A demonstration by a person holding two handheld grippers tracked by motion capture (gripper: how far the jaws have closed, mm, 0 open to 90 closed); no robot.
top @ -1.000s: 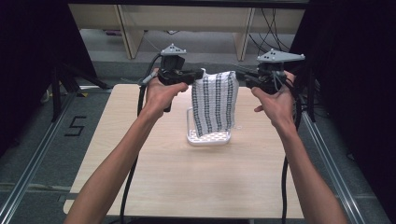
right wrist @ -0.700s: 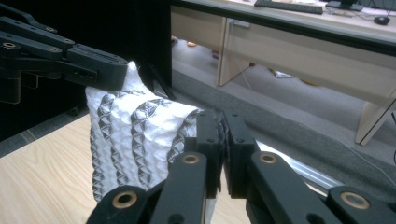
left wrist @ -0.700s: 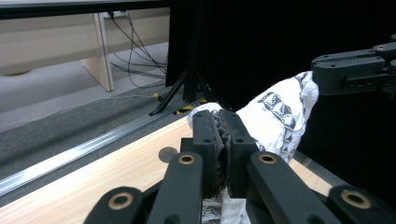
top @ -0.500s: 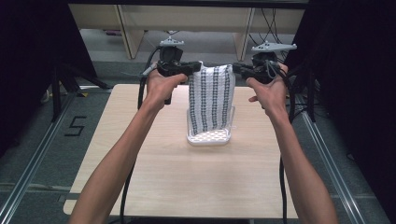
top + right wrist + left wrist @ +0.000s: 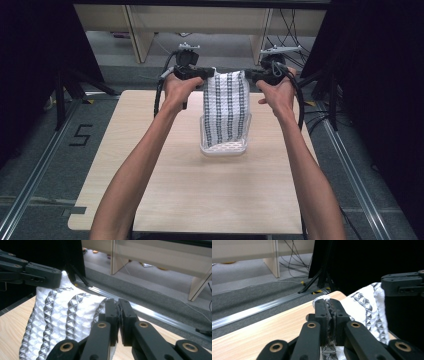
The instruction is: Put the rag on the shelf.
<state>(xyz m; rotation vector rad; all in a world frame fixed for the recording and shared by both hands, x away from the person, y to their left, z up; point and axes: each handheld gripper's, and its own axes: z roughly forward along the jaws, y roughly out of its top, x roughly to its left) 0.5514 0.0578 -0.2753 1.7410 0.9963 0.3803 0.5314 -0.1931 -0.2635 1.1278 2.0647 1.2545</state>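
Our two grippers, left gripper (image 5: 206, 74) and right gripper (image 5: 250, 75), have carried the one towel (image 5: 228, 107) toward twelve o'clock, each clamped on a top corner above the one basket (image 5: 223, 148).

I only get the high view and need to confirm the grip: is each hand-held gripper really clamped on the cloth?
Observer: The left hand-held gripper has its jaws shut on a corner of the cloth.
Operator: And the right one?
Observer: The right hand-held gripper is shut on the opposite corner, fabric pinched between its pads.
Operator: What is the pattern up close?
Observer: Dark stripes made of small triangles on white waffle-textured weave.
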